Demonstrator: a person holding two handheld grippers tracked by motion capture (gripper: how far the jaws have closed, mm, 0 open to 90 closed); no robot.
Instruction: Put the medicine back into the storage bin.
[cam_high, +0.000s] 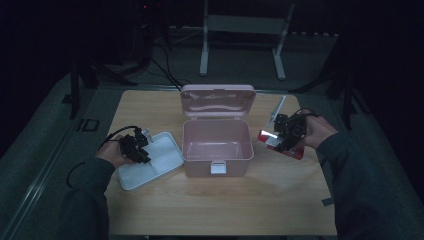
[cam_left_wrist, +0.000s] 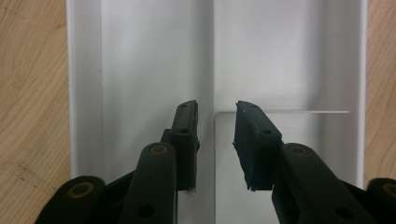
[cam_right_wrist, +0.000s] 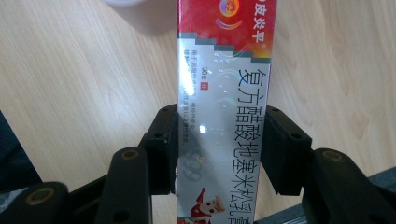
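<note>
A pink storage box (cam_high: 200, 167) stands open at the table's middle, its lid (cam_high: 217, 100) tipped back and its inside bare. To its left lies a white divided tray (cam_high: 162, 162). My left gripper (cam_high: 142, 150) hangs over that tray. In the left gripper view its jaws (cam_left_wrist: 215, 109) stand open astride the tray's (cam_left_wrist: 140, 70) centre divider (cam_left_wrist: 214, 56), pads clear of it. Right of the box, my right gripper (cam_high: 280, 132) is shut on a red and white carton (cam_high: 295, 152), lifted off the table. The right gripper view shows its pads (cam_right_wrist: 223, 114) clamping the carton's (cam_right_wrist: 224, 84) long sides.
The wooden table (cam_high: 225, 205) has free room in front of the box. A pale slim object (cam_high: 278, 109) lies behind the right gripper. A white metal stand (cam_high: 240, 30) stands on the floor beyond the table's far edge.
</note>
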